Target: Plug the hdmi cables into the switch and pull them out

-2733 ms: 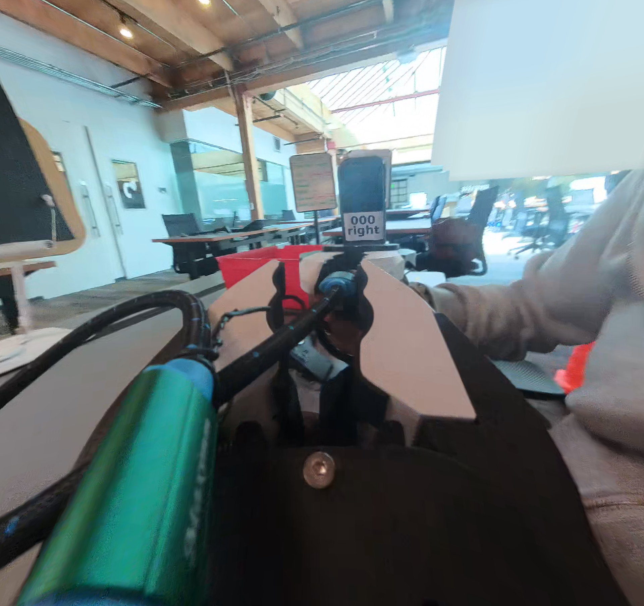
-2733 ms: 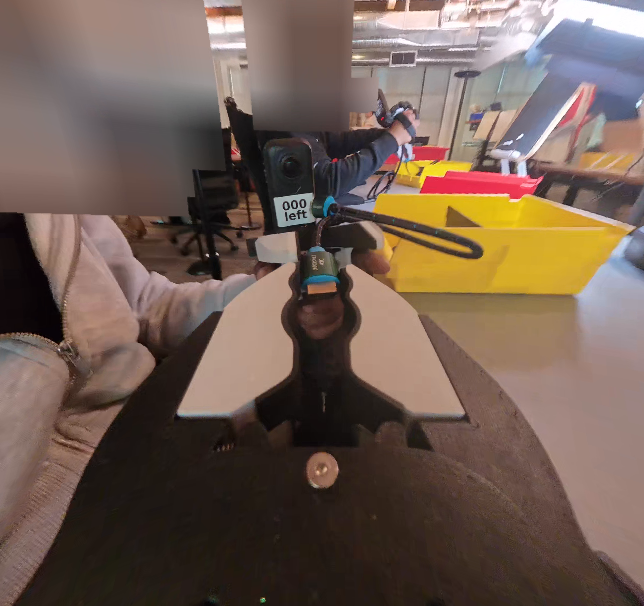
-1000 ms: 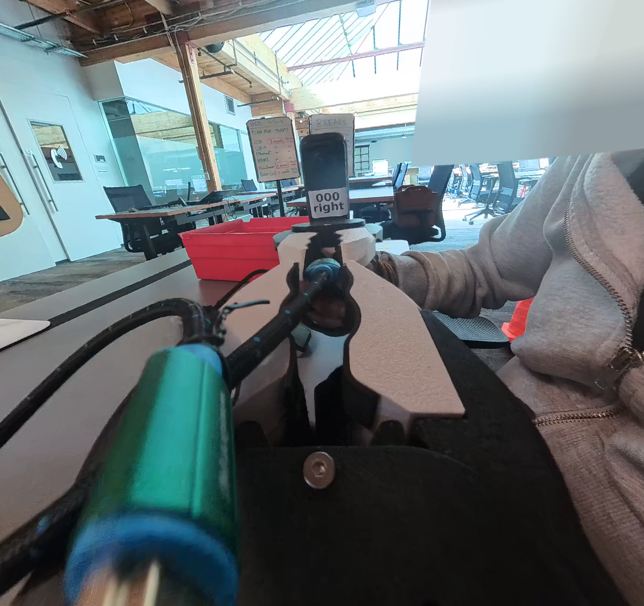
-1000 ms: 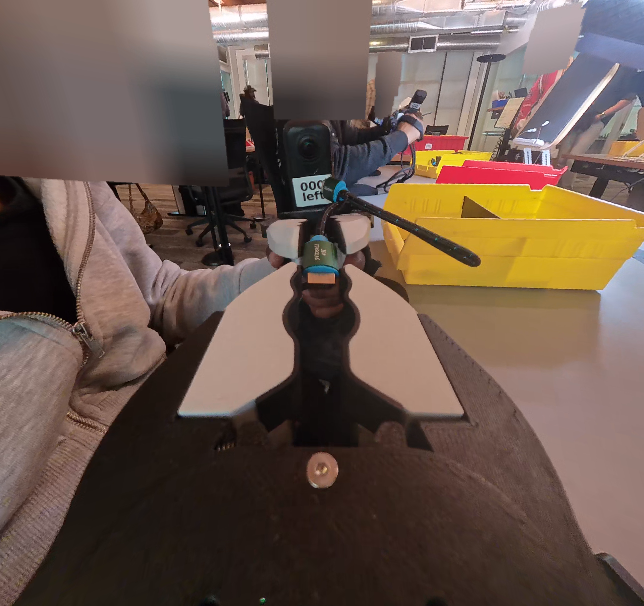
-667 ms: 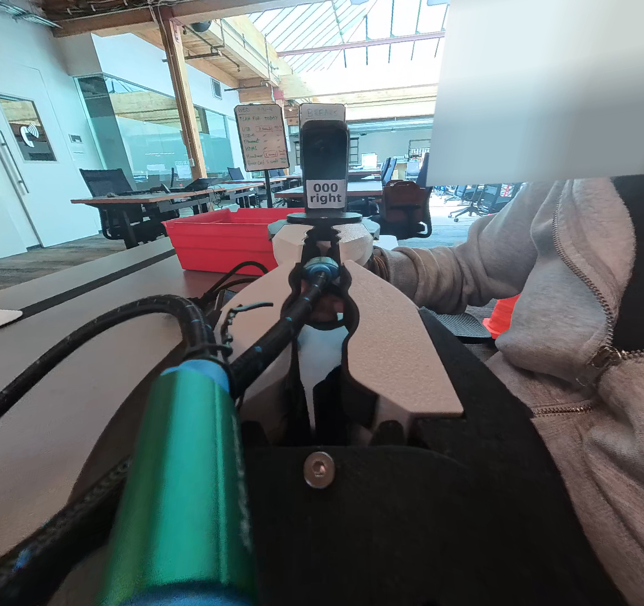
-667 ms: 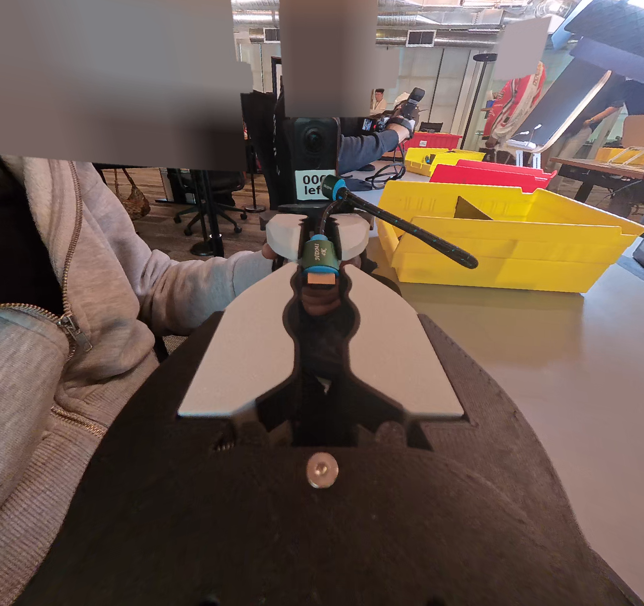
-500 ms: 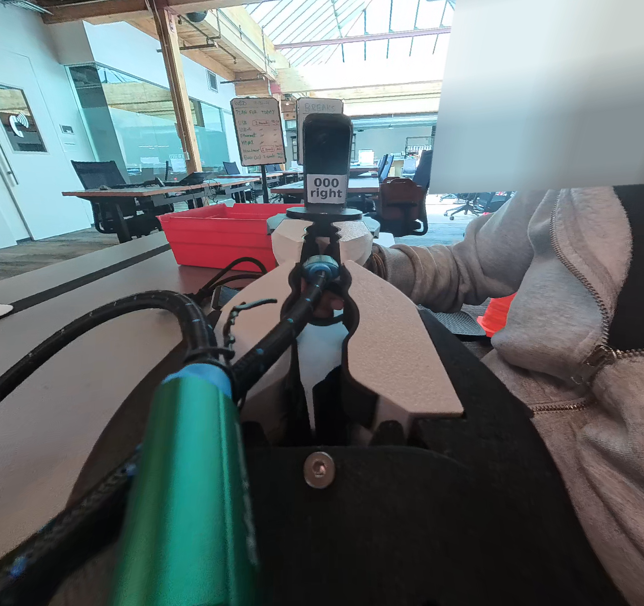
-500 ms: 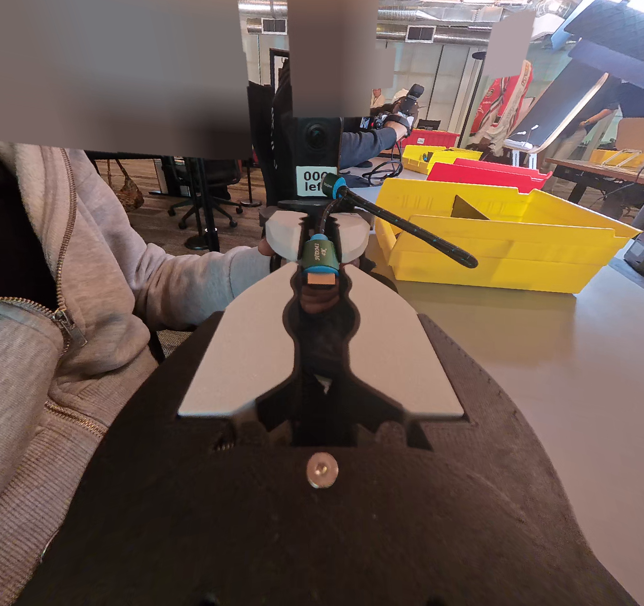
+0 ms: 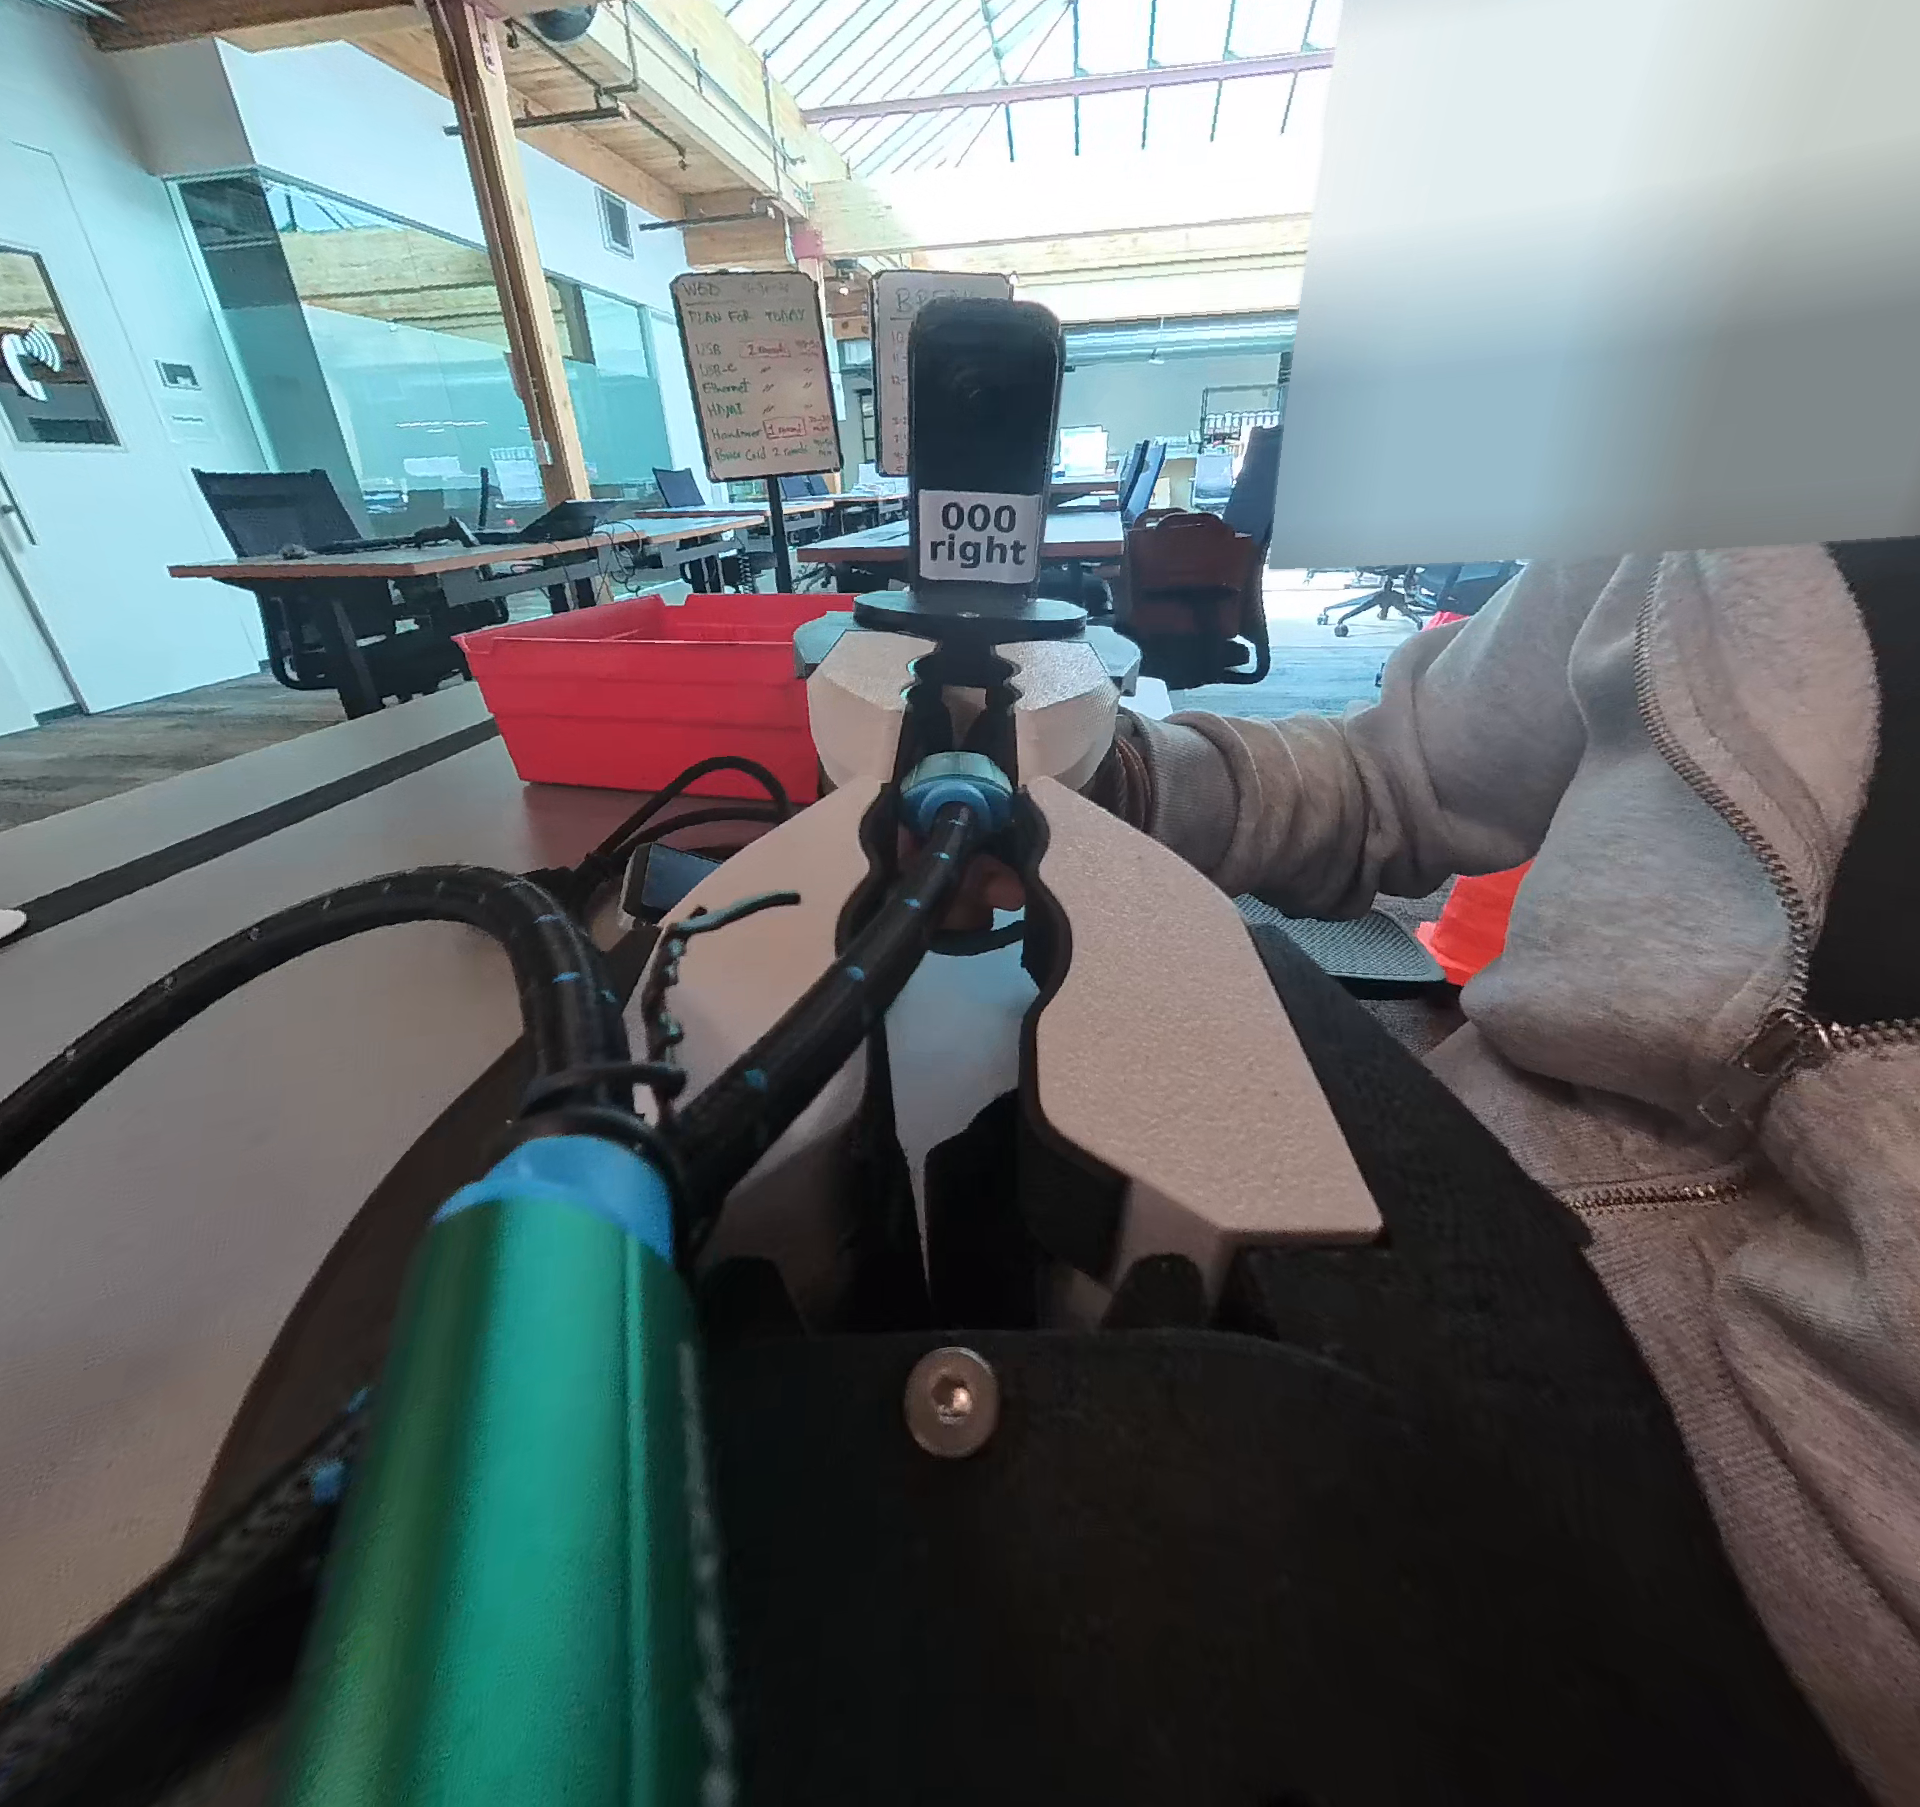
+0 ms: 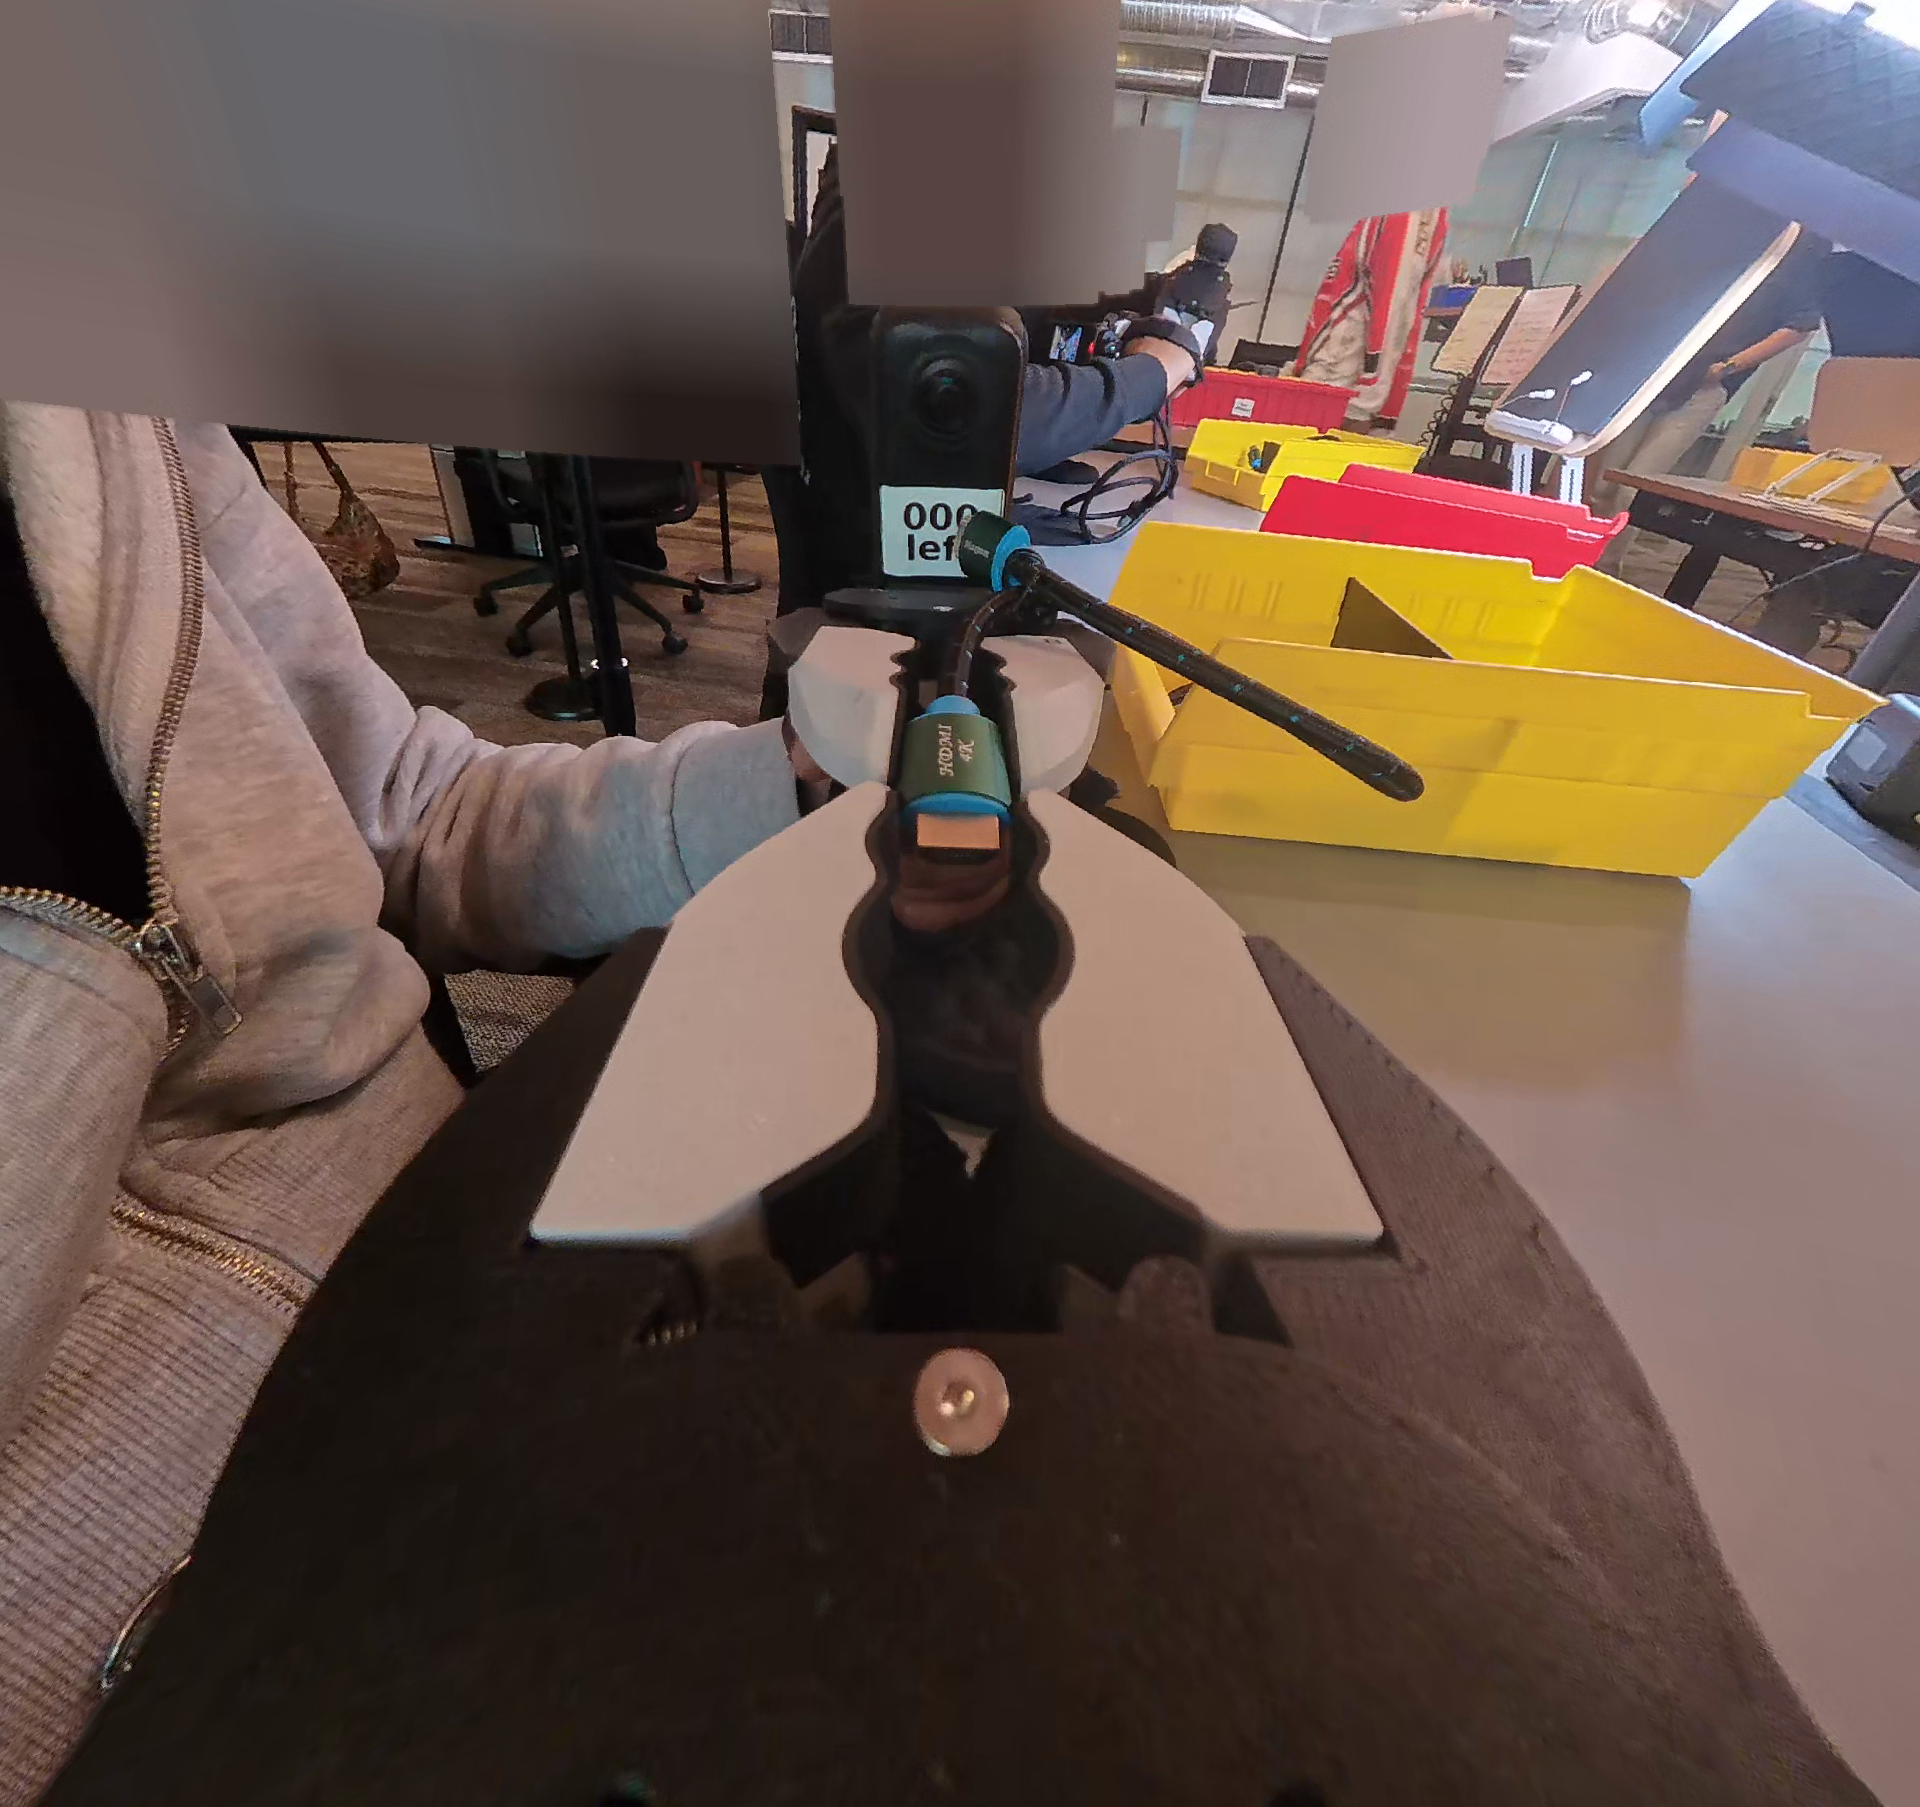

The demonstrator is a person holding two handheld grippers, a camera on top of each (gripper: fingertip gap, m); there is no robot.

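Note:
A green HDMI plug [image 10: 951, 770] with blue collars sits between the fingertips of both grippers, which face each other tip to tip above the table. My right gripper [image 10: 954, 812] is closed around the plug's front end, whose metal tip faces its camera. My left gripper [image 9: 954, 801] is closed on the plug's rear [image 9: 951, 789]. The black braided cable [image 9: 810, 1009] loops back to a second, loose green plug [image 9: 520, 1445] beside the left camera; that plug also shows in the right wrist view [image 10: 987, 544]. A small dark box [image 9: 665, 879], perhaps the switch, lies half hidden behind the left finger.
A red bin [image 9: 644, 697] stands on the brown table [image 9: 208, 1186] behind the grippers. A yellow bin [image 10: 1455, 749] stands on the table to the right. The person's grey sleeves [image 9: 1403, 749] reach in from the side. An orange cone [image 9: 1475, 916] is on the floor.
Both grippers have stayed tip to tip on the plug while swinging together, so the background has shifted. The loose plug and cable loop moved slightly near the left camera.

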